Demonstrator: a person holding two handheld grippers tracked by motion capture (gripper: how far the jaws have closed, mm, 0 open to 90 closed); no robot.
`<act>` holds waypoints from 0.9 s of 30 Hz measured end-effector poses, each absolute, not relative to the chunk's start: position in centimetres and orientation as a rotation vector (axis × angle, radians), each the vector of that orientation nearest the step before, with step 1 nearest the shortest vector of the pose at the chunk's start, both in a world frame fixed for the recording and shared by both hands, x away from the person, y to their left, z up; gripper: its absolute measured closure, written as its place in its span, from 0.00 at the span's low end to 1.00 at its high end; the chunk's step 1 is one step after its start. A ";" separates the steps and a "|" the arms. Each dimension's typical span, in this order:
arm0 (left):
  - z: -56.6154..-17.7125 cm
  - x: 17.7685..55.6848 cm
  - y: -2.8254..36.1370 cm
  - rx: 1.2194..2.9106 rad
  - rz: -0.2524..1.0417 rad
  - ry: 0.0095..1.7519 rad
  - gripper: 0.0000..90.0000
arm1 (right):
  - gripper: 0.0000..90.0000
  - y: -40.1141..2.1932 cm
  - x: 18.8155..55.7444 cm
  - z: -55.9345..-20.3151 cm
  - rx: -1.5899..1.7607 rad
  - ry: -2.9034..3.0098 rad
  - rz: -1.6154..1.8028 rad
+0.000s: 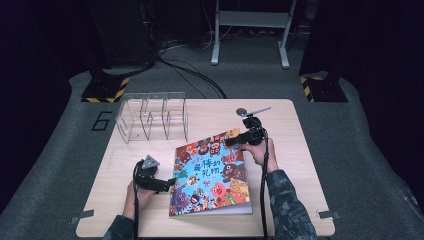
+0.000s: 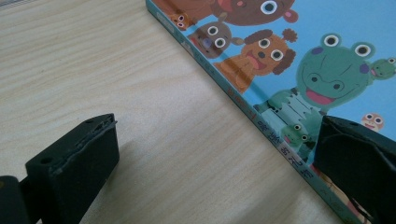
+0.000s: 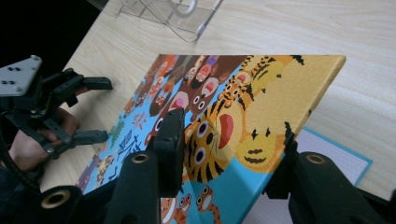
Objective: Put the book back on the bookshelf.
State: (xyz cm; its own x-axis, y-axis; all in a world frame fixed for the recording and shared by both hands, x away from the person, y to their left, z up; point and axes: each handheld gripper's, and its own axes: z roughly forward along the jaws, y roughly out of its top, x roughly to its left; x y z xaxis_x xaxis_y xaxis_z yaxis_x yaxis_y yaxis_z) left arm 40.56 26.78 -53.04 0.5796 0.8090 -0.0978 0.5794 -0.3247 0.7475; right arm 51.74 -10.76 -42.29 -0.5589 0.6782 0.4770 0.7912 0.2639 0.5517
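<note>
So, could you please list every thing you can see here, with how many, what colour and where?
book: 1, bright blue cover with cartoon animals, flat on the table middle; its cover is lifted at the far right corner.
rack: 1, clear plastic with dividers, far left of the table.
table: 1, light wood, on a grey floor.
cables: several, black, on the floor behind the table.
stand: 1, grey metal, at the back.
bases: 2, black with yellow stripes, behind the table at left and right.
left gripper: 1, black, open, at the book's left edge.
right gripper: 1, black, shut on the cover.
hands: 2, one on each gripper; patterned sleeves.
</note>
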 end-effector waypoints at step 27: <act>-53.0 40.7 26.4 2.065 0.372 1.086 0.00 | 0.62 -10.0 53.0 -40.9 -1.428 -2.414 -1.120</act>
State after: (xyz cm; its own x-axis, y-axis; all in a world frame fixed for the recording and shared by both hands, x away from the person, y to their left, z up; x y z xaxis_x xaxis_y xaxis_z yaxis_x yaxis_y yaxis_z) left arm 40.72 26.44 -52.96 0.5959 0.7983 -0.0875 0.5772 -0.3500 0.7377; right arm 53.04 -9.99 -40.94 -0.5474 0.7078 0.4465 0.7979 0.2805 0.5335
